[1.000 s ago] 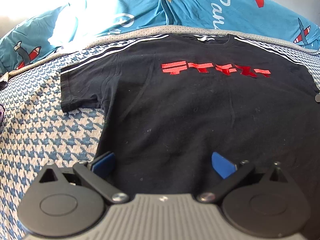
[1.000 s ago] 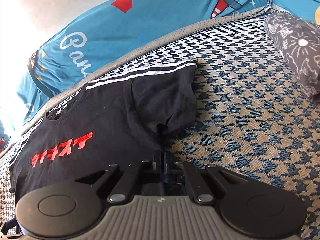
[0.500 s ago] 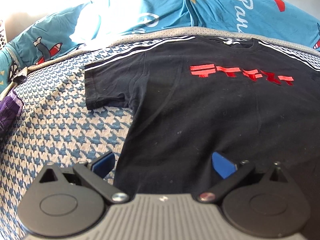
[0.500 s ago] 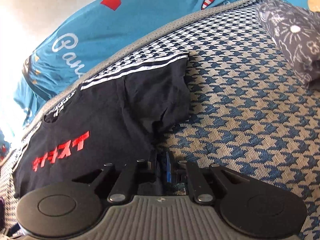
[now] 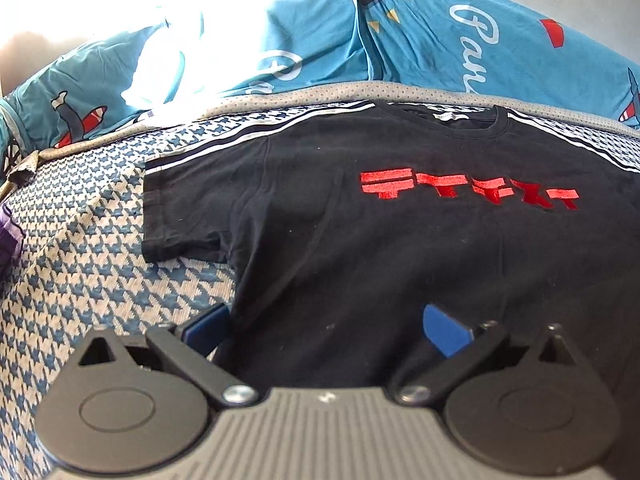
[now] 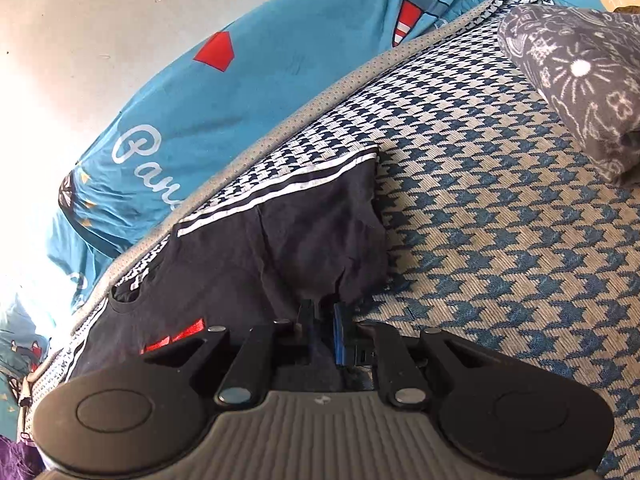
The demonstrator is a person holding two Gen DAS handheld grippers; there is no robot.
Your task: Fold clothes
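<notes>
- Black T-shirt (image 5: 360, 248), red block lettering (image 5: 468, 190) across the chest, white stripes along the shoulders and sleeve tops; lies front up and spread flat on the bed, collar toward the far edge.
- Shirt's left-hand sleeve (image 5: 188, 216), seen from the left wrist camera, lies flat and extended; the opposite sleeve (image 6: 332, 236), seen from the right wrist camera, is rumpled, with folds running toward the tool.
- Right gripper (image 6: 322, 320): jaws drawn together, pinching the shirt's side edge below the rumpled sleeve; dark cloth visible between the blue pads (image 6: 339, 332).
- Left gripper (image 5: 326, 324): jaws spread wide, blue pads (image 5: 444, 330) well apart, holding nothing; positioned over the lower part of the shirt near its side edge. Contact with the cloth cannot be told.
- Bed cover (image 5: 88, 264), blue-and-beige houndstooth weave, under the shirt, with a grey dotted border at the far side.
- Turquoise bedding (image 5: 432, 40), printed with aeroplanes, red shapes and white script, piled beyond the border.
- Grey patterned pillow (image 6: 580, 80), white doodle print, on the cover well apart from the shirt.
- Purple cloth (image 5: 8, 236), edge only, at the frame margin.
</notes>
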